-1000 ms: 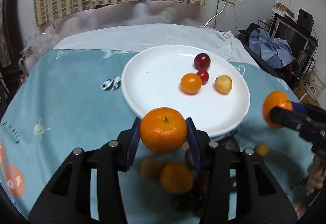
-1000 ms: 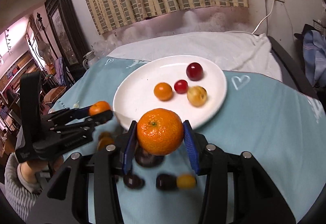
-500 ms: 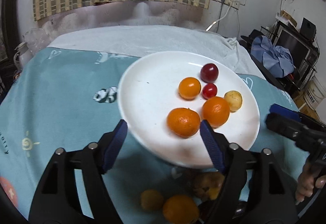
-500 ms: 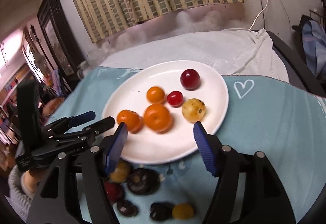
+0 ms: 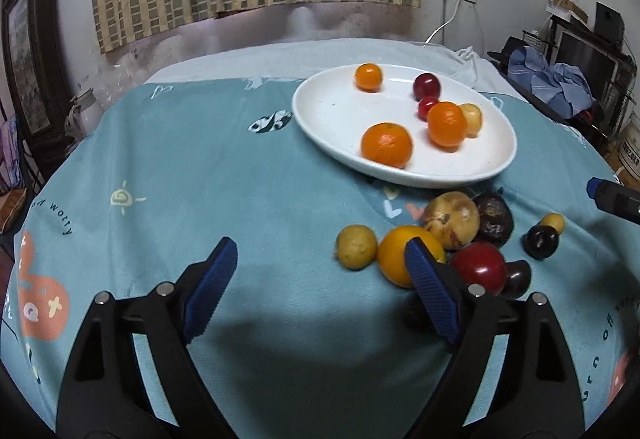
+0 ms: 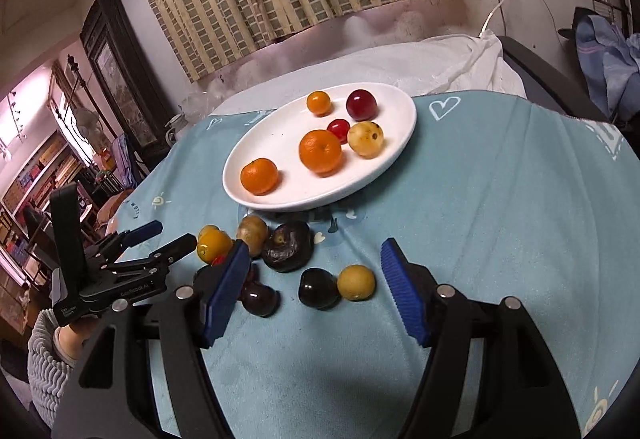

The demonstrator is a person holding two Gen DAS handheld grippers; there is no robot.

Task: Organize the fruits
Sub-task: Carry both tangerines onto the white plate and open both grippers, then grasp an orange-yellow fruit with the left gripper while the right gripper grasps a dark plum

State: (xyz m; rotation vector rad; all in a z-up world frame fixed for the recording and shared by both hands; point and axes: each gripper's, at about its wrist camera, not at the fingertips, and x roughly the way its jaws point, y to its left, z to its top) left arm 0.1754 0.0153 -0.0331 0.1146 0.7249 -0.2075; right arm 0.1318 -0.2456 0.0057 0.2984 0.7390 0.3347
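A white plate (image 5: 332, 111) (image 6: 392, 107) on the teal cloth holds two mandarins (image 5: 386, 144) (image 6: 320, 151), a small orange (image 5: 368, 76), a dark red plum (image 6: 361, 104), a red cherry tomato (image 6: 338, 129) and a yellowish fruit (image 6: 365, 138). In front of the plate lies a heap of loose fruit: an orange (image 5: 396, 253), a yellow fruit (image 5: 356, 247), a red plum (image 5: 478, 267) and dark ones (image 6: 288, 245). My left gripper (image 5: 320, 279) is open and empty, left of the heap. My right gripper (image 6: 310, 277) is open and empty above the heap's near fruits.
The round table's cloth (image 5: 200, 167) drops off at its edges. A white sheet (image 6: 440, 67) lies behind the plate. Curtain and wall stand at the back, a cabinet (image 6: 120, 71) at the left, clutter (image 5: 560, 87) at the right.
Both grippers let go of their mandarins onto the plate, opened, and drew back toward the near side. The small orange on the plate rolled farther back.
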